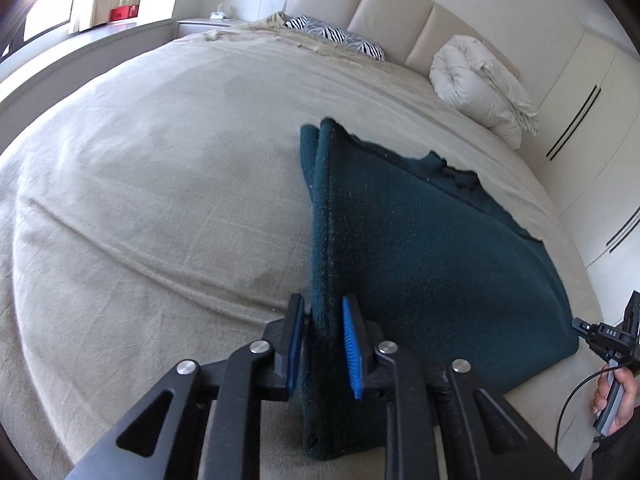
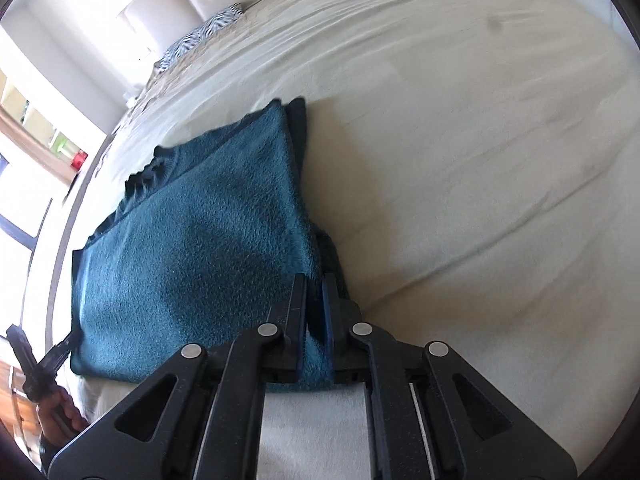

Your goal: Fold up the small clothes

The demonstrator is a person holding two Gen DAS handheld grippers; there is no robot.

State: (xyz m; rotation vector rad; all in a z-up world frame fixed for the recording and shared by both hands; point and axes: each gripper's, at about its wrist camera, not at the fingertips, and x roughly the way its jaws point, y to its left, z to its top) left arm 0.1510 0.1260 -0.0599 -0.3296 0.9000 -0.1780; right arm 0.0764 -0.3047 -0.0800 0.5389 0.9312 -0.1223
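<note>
A dark teal fleece garment (image 1: pixel 432 248) lies folded on the beige bed. In the left wrist view my left gripper (image 1: pixel 324 320) is shut on the garment's near left edge, the cloth standing up between the blue pads (image 1: pixel 352 344). In the right wrist view the same garment (image 2: pixel 192 248) spreads to the left, and my right gripper (image 2: pixel 315 292) is shut on its near right edge. The right gripper and the hand holding it also show at the right edge of the left wrist view (image 1: pixel 616 340). The left gripper shows at the lower left of the right wrist view (image 2: pixel 36 364).
The beige bedspread (image 1: pixel 160 200) covers a wide bed. A rolled white duvet (image 1: pixel 480 84) and zebra-print pillows (image 1: pixel 336 36) lie by the padded headboard (image 1: pixel 400 8). White wardrobe doors (image 1: pixel 592 128) stand to the right. A window ledge (image 1: pixel 100 36) runs along the left.
</note>
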